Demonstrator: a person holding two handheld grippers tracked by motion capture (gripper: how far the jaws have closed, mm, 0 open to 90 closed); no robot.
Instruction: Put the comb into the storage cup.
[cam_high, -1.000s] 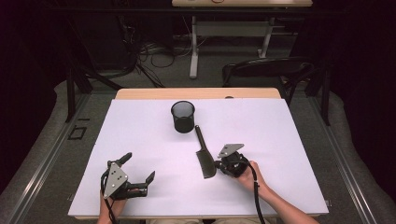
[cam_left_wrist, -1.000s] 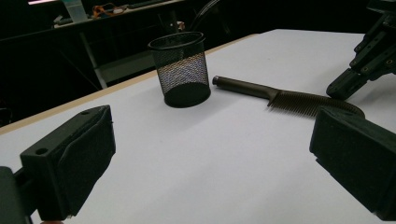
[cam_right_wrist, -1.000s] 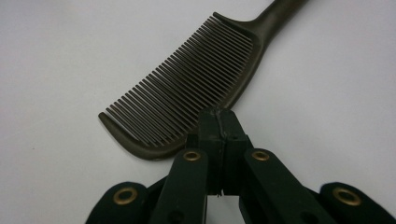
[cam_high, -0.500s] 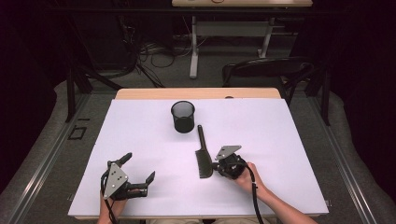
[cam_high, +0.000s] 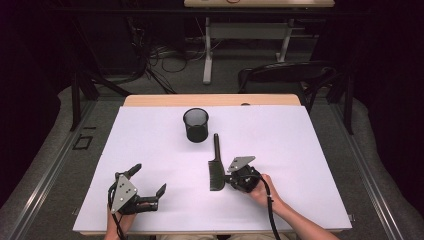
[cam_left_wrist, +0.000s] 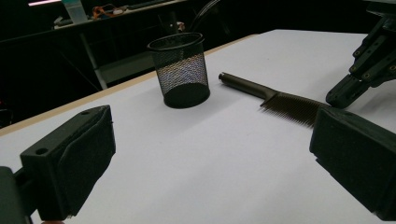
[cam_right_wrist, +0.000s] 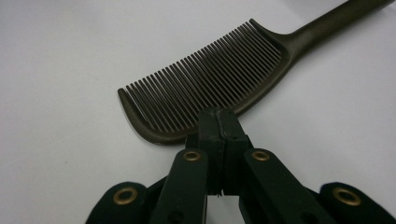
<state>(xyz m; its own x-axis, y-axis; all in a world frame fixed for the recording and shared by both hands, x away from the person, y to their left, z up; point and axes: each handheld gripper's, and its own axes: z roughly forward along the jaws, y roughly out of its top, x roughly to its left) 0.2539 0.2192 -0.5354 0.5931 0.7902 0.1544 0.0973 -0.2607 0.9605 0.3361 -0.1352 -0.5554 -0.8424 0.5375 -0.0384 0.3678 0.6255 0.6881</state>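
A dark comb (cam_high: 216, 172) (cam_right_wrist: 210, 88) lies flat on the white table (cam_high: 300, 150), its handle pointing toward a black mesh cup (cam_high: 195, 125) that stands upright behind it. My right gripper (cam_high: 228, 178) (cam_right_wrist: 218, 122) is shut, its joined tips resting against the spine of the comb near the toothed end. Nothing sits between its pads. My left gripper (cam_high: 148, 180) (cam_left_wrist: 210, 172) is wide open near the front left of the table and holds nothing. In the left gripper view the cup (cam_left_wrist: 181, 70), the comb (cam_left_wrist: 289, 105) and the right gripper (cam_left_wrist: 369, 60) lie ahead.
The table's wooden far edge (cam_high: 210, 100) lies just behind the cup. A dark chair (cam_high: 285, 75) and a desk frame (cam_high: 207, 55) with cables stand on the floor beyond. A person's hands hold both grippers at the front edge.
My right gripper has crept a little to the left, up against the comb. The comb, the cup and my left gripper have stayed where they were.
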